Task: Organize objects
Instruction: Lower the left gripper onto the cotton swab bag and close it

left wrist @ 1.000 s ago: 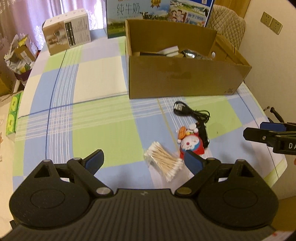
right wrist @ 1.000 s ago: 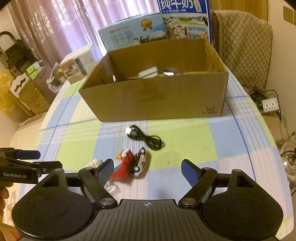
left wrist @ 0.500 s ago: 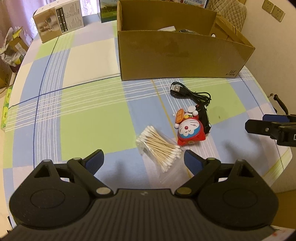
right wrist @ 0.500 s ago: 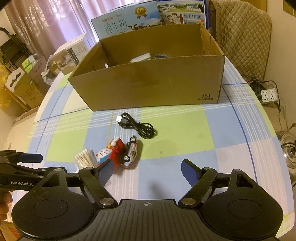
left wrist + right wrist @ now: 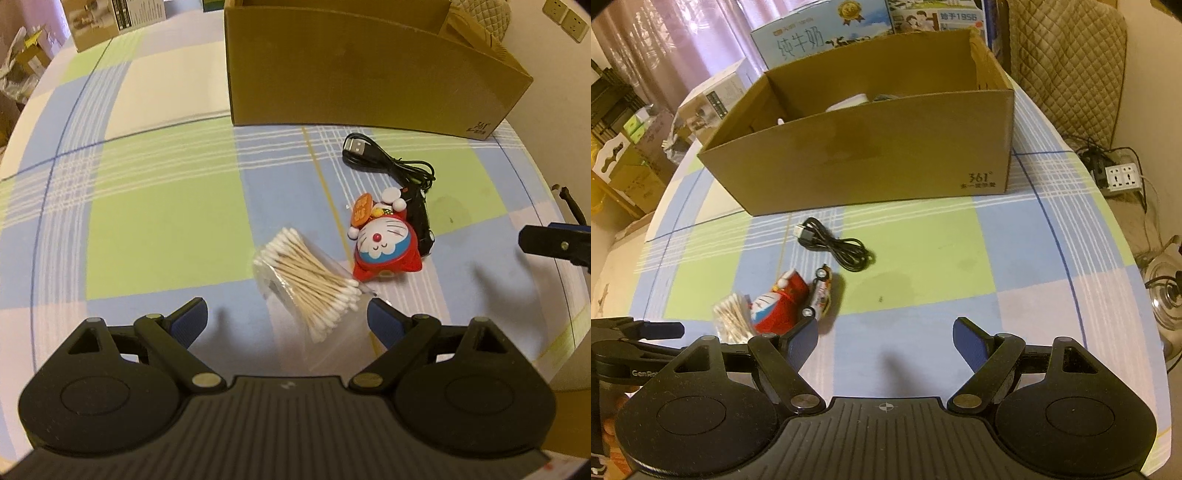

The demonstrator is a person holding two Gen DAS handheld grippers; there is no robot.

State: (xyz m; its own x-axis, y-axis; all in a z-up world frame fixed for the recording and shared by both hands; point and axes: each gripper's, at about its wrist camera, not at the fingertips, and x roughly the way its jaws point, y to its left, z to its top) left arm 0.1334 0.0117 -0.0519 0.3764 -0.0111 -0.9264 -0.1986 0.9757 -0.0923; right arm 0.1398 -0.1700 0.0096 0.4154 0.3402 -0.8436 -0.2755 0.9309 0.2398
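Box (image 5: pixel 871 162) contents mostly hidden behind wall

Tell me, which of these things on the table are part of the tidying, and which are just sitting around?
Part of the job:
bag of cotton swabs
cat figurine
toy car
USB cable
cardboard box

Just lying about:
milk cartons
white box
power strip

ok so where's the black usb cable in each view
Left wrist view: black usb cable lies right of centre in the upper half, just before the cardboard box.
Right wrist view: the cable lies left of centre, mid-height.
Shared landmark: the red cat figurine lies just nearer the cameras than the cable.
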